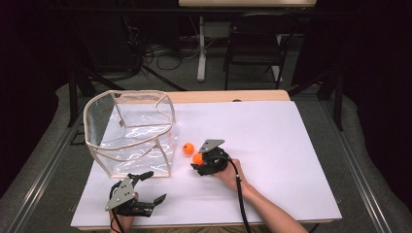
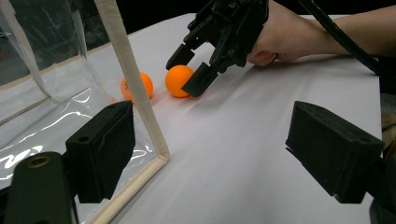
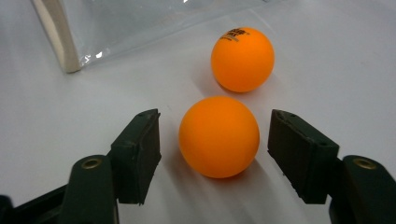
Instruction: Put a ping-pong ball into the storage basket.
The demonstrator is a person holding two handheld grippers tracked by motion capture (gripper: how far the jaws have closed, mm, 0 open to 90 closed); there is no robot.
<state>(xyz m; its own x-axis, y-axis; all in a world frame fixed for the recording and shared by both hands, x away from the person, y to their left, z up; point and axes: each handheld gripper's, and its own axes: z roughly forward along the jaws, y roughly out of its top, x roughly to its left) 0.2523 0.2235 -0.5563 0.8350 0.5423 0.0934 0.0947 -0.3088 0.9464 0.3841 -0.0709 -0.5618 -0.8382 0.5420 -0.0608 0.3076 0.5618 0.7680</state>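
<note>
The right gripper (image 3: 215,154) has its jaws apart around the nearer orange ball (image 3: 219,136), with a small gap on each side. This ball lies near the middle of the white surface (image 1: 272,141), just beside the second orange ball (image 3: 242,58). The left gripper (image 1: 145,187), jaws wide apart and empty, rests near the front edge by the clear bag (image 1: 131,131).

The right gripper (image 2: 189,70) straddles an orange ball (image 2: 179,80) beside a clear bag (image 2: 133,88).
</note>
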